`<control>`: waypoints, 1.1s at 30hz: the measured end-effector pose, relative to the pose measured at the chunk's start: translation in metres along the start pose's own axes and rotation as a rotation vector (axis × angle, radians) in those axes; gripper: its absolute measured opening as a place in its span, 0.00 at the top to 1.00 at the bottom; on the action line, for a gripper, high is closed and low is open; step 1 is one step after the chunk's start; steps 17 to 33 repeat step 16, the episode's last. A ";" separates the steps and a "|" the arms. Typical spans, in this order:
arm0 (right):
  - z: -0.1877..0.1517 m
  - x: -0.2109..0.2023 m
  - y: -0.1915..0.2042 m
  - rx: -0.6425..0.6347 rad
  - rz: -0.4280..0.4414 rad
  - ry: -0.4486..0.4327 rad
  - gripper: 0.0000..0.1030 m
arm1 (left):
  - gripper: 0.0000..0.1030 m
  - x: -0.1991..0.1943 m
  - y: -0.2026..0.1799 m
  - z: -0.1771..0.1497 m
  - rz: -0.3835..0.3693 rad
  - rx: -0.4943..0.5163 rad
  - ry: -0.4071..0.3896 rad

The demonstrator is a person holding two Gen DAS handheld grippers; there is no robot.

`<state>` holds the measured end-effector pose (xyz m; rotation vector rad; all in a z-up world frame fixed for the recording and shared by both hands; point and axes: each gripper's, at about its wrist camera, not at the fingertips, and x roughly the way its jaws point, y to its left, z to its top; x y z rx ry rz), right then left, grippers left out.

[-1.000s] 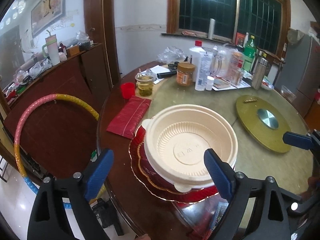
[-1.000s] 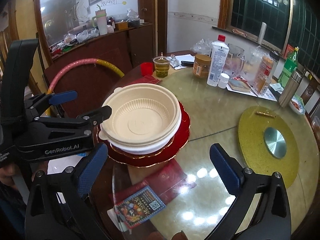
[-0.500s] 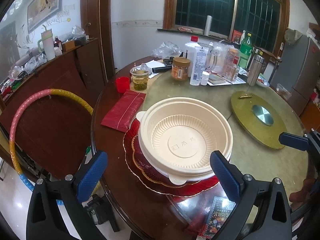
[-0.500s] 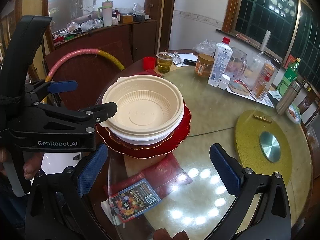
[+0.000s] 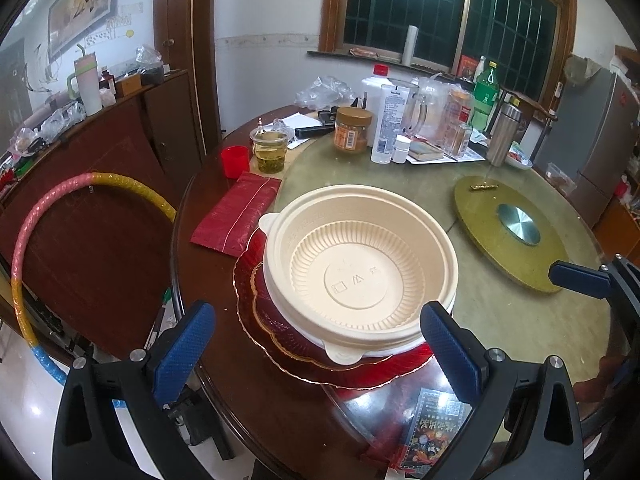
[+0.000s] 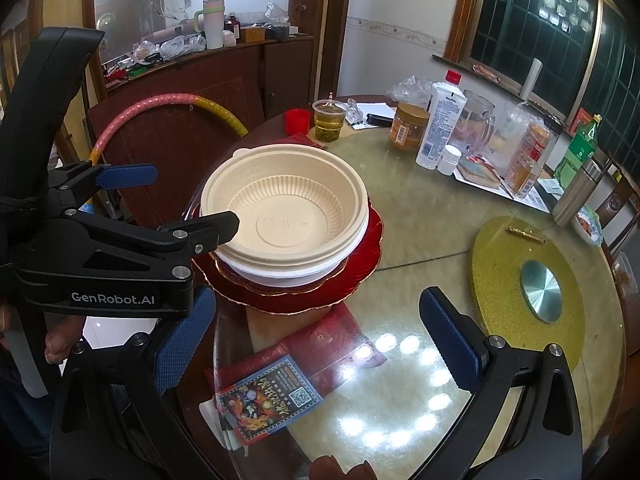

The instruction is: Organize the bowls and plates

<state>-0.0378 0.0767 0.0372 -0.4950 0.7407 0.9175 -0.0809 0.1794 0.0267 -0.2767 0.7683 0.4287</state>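
Observation:
A cream plastic bowl (image 5: pixel 356 276) (image 6: pixel 284 208) is nested in a white bowl (image 6: pixel 280 270). Both stand on stacked red plates with gold rims (image 5: pixel 280 340) (image 6: pixel 360 264) near the round table's edge. My left gripper (image 5: pixel 316 312) (image 6: pixel 180 200) is wide open, its blue pads (image 5: pixel 184 348) apart just short of the stack's near rim and pressing on nothing. Seen from the right wrist, its near finger overlaps the bowl's left rim. My right gripper (image 6: pixel 316 300) (image 5: pixel 580 276) is open too, with nothing between its fingers, over the glass to the right of the stack.
A red packet (image 5: pixel 236 212), red cup (image 5: pixel 234 160), cup of tea (image 5: pixel 270 152), a jar and bottles (image 5: pixel 384 120) crowd the far side. A gold turntable (image 5: pixel 512 232) lies at right. A printed card (image 6: pixel 272 396) lies under the glass. A hoop (image 5: pixel 24 240) leans at left.
The left gripper's jaws have opened a little wider. Both views have shifted slightly; the bowl and plate stack has stayed where it was.

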 end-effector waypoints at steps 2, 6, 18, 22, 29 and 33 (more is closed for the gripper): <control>0.000 0.000 0.000 -0.001 -0.001 0.001 0.00 | 0.00 -0.001 -0.001 -0.001 -0.003 -0.001 -0.004; 0.000 0.000 0.000 -0.001 0.001 0.001 0.00 | 0.00 0.000 -0.001 -0.003 0.033 -0.008 -0.008; -0.002 0.002 0.001 -0.002 0.004 0.002 0.00 | 0.00 0.003 -0.004 -0.002 0.021 0.015 -0.012; -0.002 0.002 0.001 -0.002 0.004 0.002 0.00 | 0.00 0.003 -0.004 -0.002 0.021 0.015 -0.012; -0.002 0.002 0.001 -0.002 0.004 0.002 0.00 | 0.00 0.003 -0.004 -0.002 0.021 0.015 -0.012; -0.002 0.002 0.001 -0.002 0.004 0.002 0.00 | 0.00 0.003 -0.004 -0.002 0.021 0.015 -0.012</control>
